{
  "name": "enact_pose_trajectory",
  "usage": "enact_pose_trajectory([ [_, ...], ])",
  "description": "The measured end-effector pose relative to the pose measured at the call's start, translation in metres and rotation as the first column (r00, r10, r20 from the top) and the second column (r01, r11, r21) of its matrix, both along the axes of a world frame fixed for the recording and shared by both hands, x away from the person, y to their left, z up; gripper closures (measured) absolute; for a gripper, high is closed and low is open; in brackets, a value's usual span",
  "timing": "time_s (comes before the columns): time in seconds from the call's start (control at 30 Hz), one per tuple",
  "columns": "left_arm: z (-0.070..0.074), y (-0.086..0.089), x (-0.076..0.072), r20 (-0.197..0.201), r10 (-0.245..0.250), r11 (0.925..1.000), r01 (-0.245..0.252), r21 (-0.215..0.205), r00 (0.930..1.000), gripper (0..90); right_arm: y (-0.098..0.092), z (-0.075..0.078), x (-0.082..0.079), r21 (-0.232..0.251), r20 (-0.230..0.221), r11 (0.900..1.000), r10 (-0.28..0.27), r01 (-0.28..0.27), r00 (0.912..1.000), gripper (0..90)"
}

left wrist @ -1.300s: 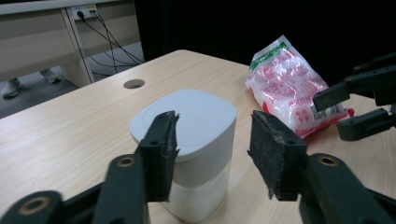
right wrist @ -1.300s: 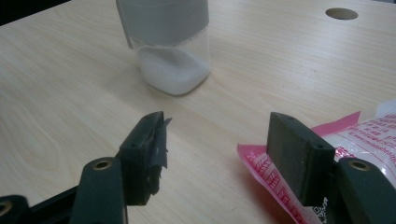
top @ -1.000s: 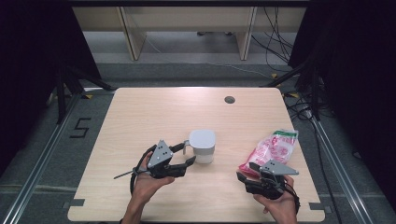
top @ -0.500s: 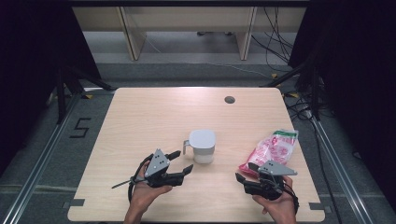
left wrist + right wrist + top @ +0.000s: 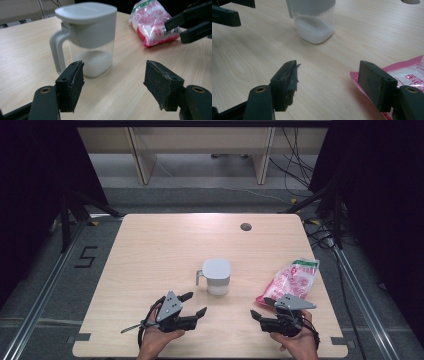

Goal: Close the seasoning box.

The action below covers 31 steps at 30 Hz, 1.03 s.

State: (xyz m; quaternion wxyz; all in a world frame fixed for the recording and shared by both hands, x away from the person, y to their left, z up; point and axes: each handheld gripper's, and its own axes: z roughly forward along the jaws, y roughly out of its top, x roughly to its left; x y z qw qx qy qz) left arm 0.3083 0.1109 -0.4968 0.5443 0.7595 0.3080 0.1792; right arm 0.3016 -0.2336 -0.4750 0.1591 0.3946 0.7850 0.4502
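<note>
Two claws held low over a light wooden table (image 5: 150,250), left claw (image 5: 192,304) and right claw (image 5: 260,310) both spread wide and empty, lidded white jug (image 5: 217,276) just ahead between them, pink bag (image 5: 292,280) beside the right claw.

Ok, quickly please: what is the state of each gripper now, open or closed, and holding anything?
Left gripper: open, holding nothing.
Right gripper: open, holding nothing; its jaw is beside the pink plastic bag.
</note>
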Motion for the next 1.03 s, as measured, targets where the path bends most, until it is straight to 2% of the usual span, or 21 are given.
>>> enact_pose_trajectory([
  [0.03, -0.0038, 0.0004, -0.0025, -0.01, 0.008, 1.0, -0.008, -0.005, 0.9999, 31.1, -0.0003, 0.0011, -0.0018, -0.007, -0.014, 1.0, 0.004, -0.004, 0.9999, 32.9],
  [0.07, -0.0066, 0.0016, -0.0037, -0.015, 0.006, 1.0, -0.006, -0.004, 0.9999, 31.1, -0.0023, 0.0008, 0.0, -0.031, 0.022, 0.999, 0.018, -0.017, 0.9996, 32.9],
  [0.1, -0.0091, 0.0028, -0.006, -0.022, 0.015, 0.9999, -0.015, 0.008, 0.9997, 31.1, -0.0011, 0.0, -0.0017, -0.014, 0.013, 1.0, 0.014, -0.014, 0.9998, 32.9],
  [0.13, -0.0098, 0.0025, -0.0059, -0.022, 0.018, 0.9998, -0.018, -0.001, 0.9996, 31.1, -0.0011, 0.0, -0.0017, -0.014, 0.013, 1.0, 0.014, -0.014, 0.9998, 32.9],
  [0.2, -0.0084, 0.0037, -0.0045, -0.016, 0.025, 0.9997, -0.025, -0.002, 0.9996, 31.1, -0.0009, -0.0004, -0.0025, -0.014, 0.005, 1.0, 0.01, -0.01, 0.9999, 32.8],
  [0.23, -0.0083, 0.0035, -0.0051, -0.009, 0.025, 0.9995, -0.025, -0.016, 0.9996, 31.0, -0.0009, 0.0003, -0.0052, -0.002, -0.009, 1.0, 0.003, -0.003, 1.0, 32.8],
  [0.27, -0.0073, 0.0044, -0.0067, -0.007, 0.029, 0.9996, -0.029, -0.001, 0.9995, 31.0, -0.0009, 0.0003, -0.0052, -0.002, -0.009, 1.0, 0.003, -0.003, 1.0, 32.8],
  [0.33, -0.0076, 0.0045, -0.0071, -0.001, 0.022, 0.9998, -0.022, 0.002, 0.9998, 30.8, -0.0035, 0.0005, -0.0051, -0.018, 0.006, 1.0, 0.012, -0.012, 0.9999, 32.7],
  [0.37, -0.0079, 0.0047, -0.0072, -0.002, 0.028, 0.9996, -0.028, 0.002, 0.9996, 30.8, -0.0016, -0.0006, -0.0068, 0.001, -0.01, 1.0, 0.005, -0.004, 0.9999, 32.7],
  [0.4, -0.0078, 0.0049, -0.0077, -0.006, 0.034, 0.9994, -0.034, 0.008, 0.9994, 30.3, -0.0028, -0.0014, -0.0076, -0.025, -0.01, 1.0, 0.01, -0.01, 0.9999, 32.7],
  [0.43, -0.0086, 0.0048, -0.0075, -0.01, 0.038, 0.9993, -0.038, 0.006, 0.9992, 30.2, -0.0023, -0.0024, -0.0077, -0.016, -0.004, 1.0, 0.01, -0.01, 0.9999, 32.6],
  [0.6, -0.0097, 0.0042, -0.0072, -0.008, 0.031, 0.9995, -0.031, 0.002, 0.9995, 29.9, -0.0025, -0.0034, -0.0076, -0.04, 0.019, 0.999, 0.025, -0.024, 0.9995, 32.7],
  [0.67, -0.0096, 0.0045, -0.0072, -0.007, 0.031, 0.9995, -0.031, 0.005, 0.9995, 29.6, -0.0016, -0.0043, -0.0071, -0.034, 0.006, 0.999, 0.039, -0.038, 0.9992, 32.7],
  [0.7, -0.0097, 0.0049, -0.0069, -0.008, 0.028, 0.9996, -0.028, 0.007, 0.9996, 29.6, -0.0013, -0.0038, -0.0081, -0.042, 0.007, 0.999, 0.025, -0.025, 0.9997, 32.7],
  [0.73, -0.0096, 0.0053, -0.007, -0.008, 0.032, 0.9995, -0.032, 0.009, 0.9995, 29.5, 0.0, -0.0036, -0.0099, -0.03, -0.012, 0.999, 0.011, -0.011, 0.9999, 32.7],
  [0.77, -0.0091, 0.0057, -0.0075, -0.009, 0.039, 0.9991, -0.039, 0.014, 0.9992, 29.5, -0.0013, -0.0038, -0.0082, -0.047, 0.016, 0.999, 0.023, -0.022, 0.9996, 32.7],
  [1.03, -0.0107, 0.0074, -0.0051, -0.014, 0.04, 0.9989, -0.04, 0.025, 0.9991, 28.4, -0.0011, -0.004, -0.008, -0.047, 0.015, 0.999, 0.024, -0.023, 0.9996, 32.7],
])
